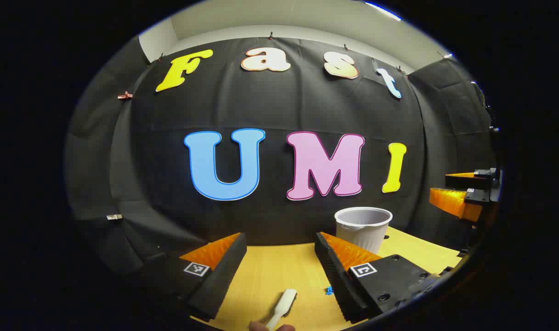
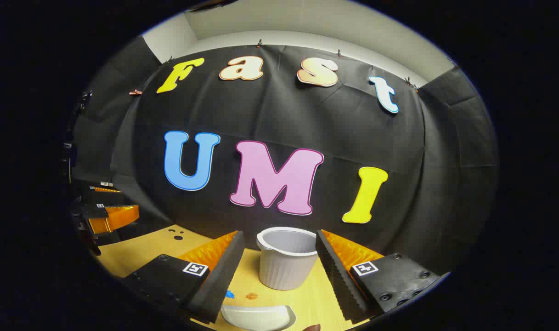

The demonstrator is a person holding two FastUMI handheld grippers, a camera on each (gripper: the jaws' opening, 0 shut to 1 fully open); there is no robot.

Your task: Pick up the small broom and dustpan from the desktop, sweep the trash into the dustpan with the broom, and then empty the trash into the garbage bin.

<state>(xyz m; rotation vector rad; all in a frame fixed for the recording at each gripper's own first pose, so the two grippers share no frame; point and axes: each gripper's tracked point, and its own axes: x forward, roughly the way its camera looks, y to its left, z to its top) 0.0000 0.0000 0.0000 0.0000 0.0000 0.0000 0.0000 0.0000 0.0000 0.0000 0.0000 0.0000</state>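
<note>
In the left gripper view my left gripper (image 1: 280,241) is open above the wooden table (image 1: 270,276). A white handle (image 1: 285,303) lies on the table between its fingers, its lower end cut off by the view's edge. A small blue scrap (image 1: 328,290) lies beside the right finger. In the right gripper view my right gripper (image 2: 279,243) is open too. Low between its fingers lies the white dustpan (image 2: 258,317), with a blue scrap (image 2: 229,294) and an orange scrap (image 2: 251,296) just beyond it. The white ribbed bin (image 2: 286,262) stands upright behind them.
The bin (image 1: 363,227) stands at the table's back right in the left gripper view, with the right gripper (image 1: 463,197) farther right. The left gripper (image 2: 107,214) is at the far left in the right gripper view. Small dark holes (image 2: 176,236) mark the table there.
</note>
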